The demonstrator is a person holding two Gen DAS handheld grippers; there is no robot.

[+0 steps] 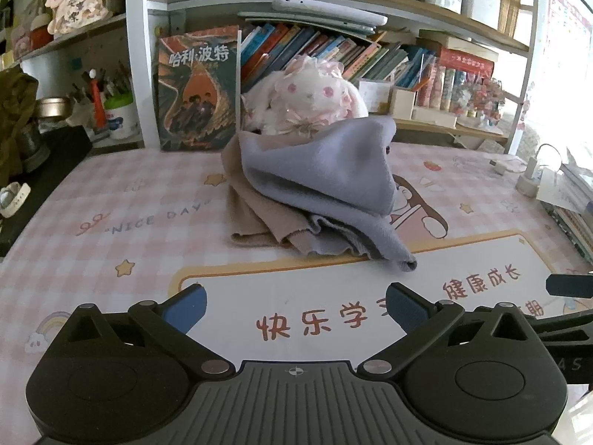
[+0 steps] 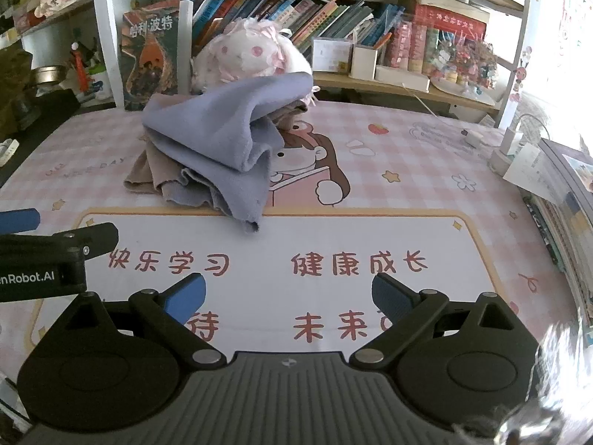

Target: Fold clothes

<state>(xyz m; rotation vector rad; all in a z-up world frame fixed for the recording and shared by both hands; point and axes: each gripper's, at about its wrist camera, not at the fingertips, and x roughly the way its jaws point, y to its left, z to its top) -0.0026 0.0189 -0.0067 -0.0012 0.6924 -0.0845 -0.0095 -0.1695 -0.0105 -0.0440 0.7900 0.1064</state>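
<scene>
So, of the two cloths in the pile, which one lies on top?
The lavender-blue cloth lies on top, draped over the beige cloth, which shows only at the pile's left and bottom edges.

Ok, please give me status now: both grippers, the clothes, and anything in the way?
Left gripper open, empty. Right gripper open, empty. Clothes in a crumpled heap on the desk mat, unfolded, untouched. Plush toy right behind heap; near side free.

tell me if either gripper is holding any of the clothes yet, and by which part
Nothing is held. The left gripper and right gripper are both open over the desk mat, short of the clothes pile.
</scene>
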